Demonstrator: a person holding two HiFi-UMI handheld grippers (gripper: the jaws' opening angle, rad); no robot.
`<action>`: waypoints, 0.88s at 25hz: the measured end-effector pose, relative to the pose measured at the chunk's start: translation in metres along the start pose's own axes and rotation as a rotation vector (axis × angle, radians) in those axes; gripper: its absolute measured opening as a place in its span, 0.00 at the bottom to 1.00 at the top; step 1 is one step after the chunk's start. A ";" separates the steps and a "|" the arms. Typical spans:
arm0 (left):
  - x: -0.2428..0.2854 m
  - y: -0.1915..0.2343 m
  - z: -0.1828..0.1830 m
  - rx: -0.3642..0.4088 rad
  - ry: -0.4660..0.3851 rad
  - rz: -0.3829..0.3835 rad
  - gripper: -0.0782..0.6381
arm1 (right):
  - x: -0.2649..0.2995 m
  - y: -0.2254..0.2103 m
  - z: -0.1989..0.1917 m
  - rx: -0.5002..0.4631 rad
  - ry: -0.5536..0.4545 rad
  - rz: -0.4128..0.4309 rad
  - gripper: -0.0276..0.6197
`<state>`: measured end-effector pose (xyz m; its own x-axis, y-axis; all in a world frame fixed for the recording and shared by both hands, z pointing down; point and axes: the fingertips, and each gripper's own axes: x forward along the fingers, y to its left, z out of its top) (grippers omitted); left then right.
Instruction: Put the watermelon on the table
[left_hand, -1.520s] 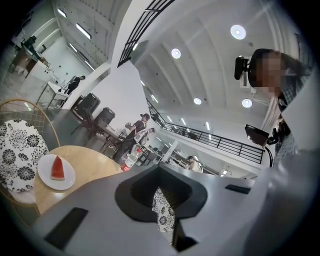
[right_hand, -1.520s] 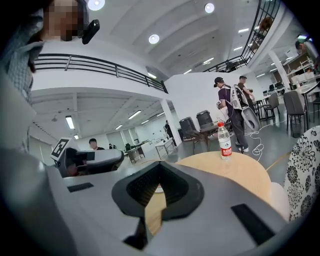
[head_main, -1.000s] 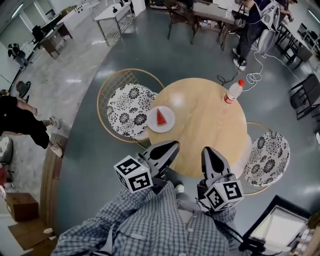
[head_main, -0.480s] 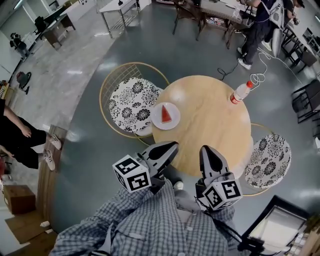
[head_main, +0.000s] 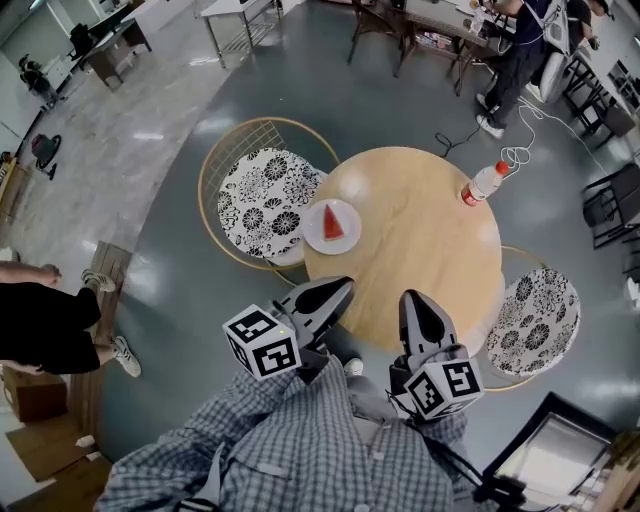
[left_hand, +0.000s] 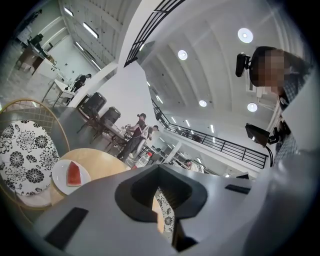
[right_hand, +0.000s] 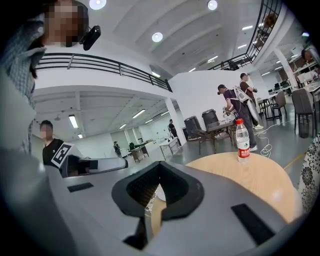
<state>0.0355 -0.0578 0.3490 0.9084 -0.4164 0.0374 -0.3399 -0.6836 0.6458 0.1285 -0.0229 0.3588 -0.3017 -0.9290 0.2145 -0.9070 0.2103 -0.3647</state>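
Watermelon (head_main: 333, 222) — one red wedge — lies on a white plate (head_main: 345, 238) at the left edge of the round wooden table (head_main: 420, 250) in the head view, centre of frame. A bottle (head_main: 483, 184) with a red cap stands upright near the table's upper right edge, well apart from the plate. A chair (head_main: 262, 200) with a black-and-white patterned cushion sits just left of the table. Low in the frame, the left gripper (head_main: 340, 290) and right gripper (head_main: 412, 298) point up toward the table's near edge, both short of the plate.

In the left gripper view the left gripper (left_hand: 159, 167) has its jaws pressed together with nothing between them. The watermelon (left_hand: 73, 173) rests on the plate (left_hand: 59, 179) at lower left, on the table (left_hand: 102, 159), apart from the jaws.

In the right gripper view the right gripper (right_hand: 161, 165) — jaws likewise closed and empty — faces the table (right_hand: 255, 175), with the bottle (right_hand: 242, 140) upright at right and the left gripper (right_hand: 107, 164) at left.
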 end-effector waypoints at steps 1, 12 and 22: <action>0.000 0.001 0.000 -0.004 -0.002 0.002 0.12 | 0.000 0.001 0.000 -0.001 0.001 0.003 0.05; -0.004 0.004 0.001 -0.014 -0.015 0.029 0.12 | 0.005 0.004 -0.002 -0.005 0.010 0.030 0.05; -0.009 0.004 0.002 -0.012 -0.024 0.048 0.12 | 0.010 0.009 -0.002 -0.010 0.020 0.061 0.05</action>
<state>0.0251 -0.0582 0.3498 0.8847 -0.4634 0.0503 -0.3803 -0.6552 0.6527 0.1167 -0.0292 0.3595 -0.3626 -0.9080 0.2101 -0.8895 0.2698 -0.3688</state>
